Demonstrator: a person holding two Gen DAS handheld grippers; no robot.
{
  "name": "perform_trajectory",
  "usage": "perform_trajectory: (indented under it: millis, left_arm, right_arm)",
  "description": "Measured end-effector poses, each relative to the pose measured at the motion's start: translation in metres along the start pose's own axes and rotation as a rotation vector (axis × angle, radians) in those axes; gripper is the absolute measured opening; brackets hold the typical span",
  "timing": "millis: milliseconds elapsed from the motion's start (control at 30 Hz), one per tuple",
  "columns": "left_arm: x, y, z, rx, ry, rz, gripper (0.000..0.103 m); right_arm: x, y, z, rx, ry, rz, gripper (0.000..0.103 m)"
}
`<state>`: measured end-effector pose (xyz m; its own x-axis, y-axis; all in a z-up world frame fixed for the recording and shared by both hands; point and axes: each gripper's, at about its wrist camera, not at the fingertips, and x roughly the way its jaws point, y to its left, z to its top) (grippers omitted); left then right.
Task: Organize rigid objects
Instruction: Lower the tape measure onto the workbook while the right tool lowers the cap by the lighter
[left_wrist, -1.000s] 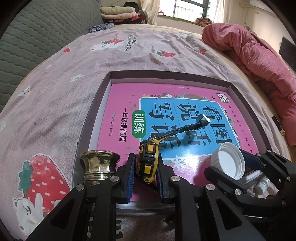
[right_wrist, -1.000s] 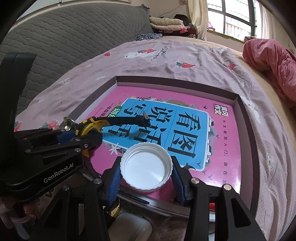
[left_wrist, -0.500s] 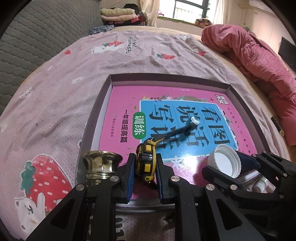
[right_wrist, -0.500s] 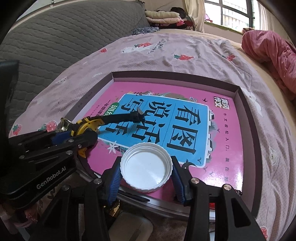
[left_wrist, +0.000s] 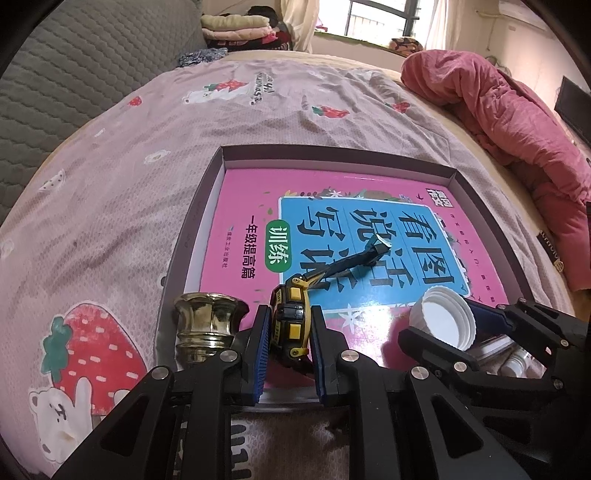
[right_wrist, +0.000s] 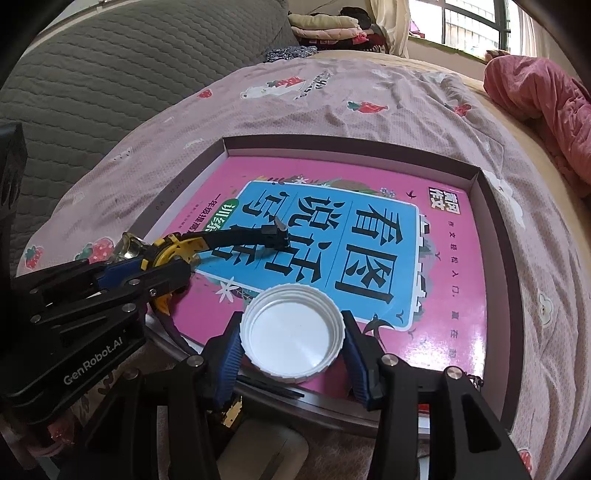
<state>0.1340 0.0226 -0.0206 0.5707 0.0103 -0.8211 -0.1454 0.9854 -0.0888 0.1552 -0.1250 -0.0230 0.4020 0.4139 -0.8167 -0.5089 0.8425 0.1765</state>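
My left gripper is shut on a yellow and black tape measure, held over the near left edge of a shallow box. Its black strap sticks out forward over the pink and blue book that lies in the box. My right gripper is shut on a white plastic lid, open side up, over the near edge of the box. The lid also shows in the left wrist view. The tape measure also shows in the right wrist view.
A brass candle holder stands on the bedsheet just left of my left gripper. The box lies on a pink strawberry-print bedsheet. A pink quilt is heaped at the right. Small white bottles lie under my right gripper. A grey headboard is at left.
Both grippers have drawn slightly back and up from the box with their objects held. The tape measure's strap has swung a little left over the book.
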Motion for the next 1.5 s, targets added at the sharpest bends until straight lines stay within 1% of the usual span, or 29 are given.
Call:
perform_trajectory:
  millis: [667, 867, 1100, 1200, 1500]
  left_arm:
    - [-0.009, 0.003, -0.002, 0.0, -0.014, -0.012, 0.021]
    - [-0.011, 0.003, -0.003, -0.001, -0.016, -0.012, 0.021]
    - [-0.013, 0.003, -0.004, 0.001, -0.014, -0.012, 0.021]
    - [-0.013, 0.003, -0.004, 0.0, -0.011, -0.016, 0.021]
    - [-0.015, 0.002, -0.004, 0.001, -0.008, -0.013, 0.021]
  right_arm:
    - [-0.002, 0.0, -0.001, 0.005, 0.001, -0.024, 0.05]
    - [-0.005, 0.002, -0.003, 0.0, -0.018, -0.037, 0.05]
    - [-0.01, 0.002, -0.005, -0.004, -0.036, -0.038, 0.053]
    - [-0.012, 0.001, -0.006, 0.005, -0.04, -0.036, 0.056]
    - [-0.026, -0.005, -0.006, 0.051, -0.088, -0.045, 0.056]
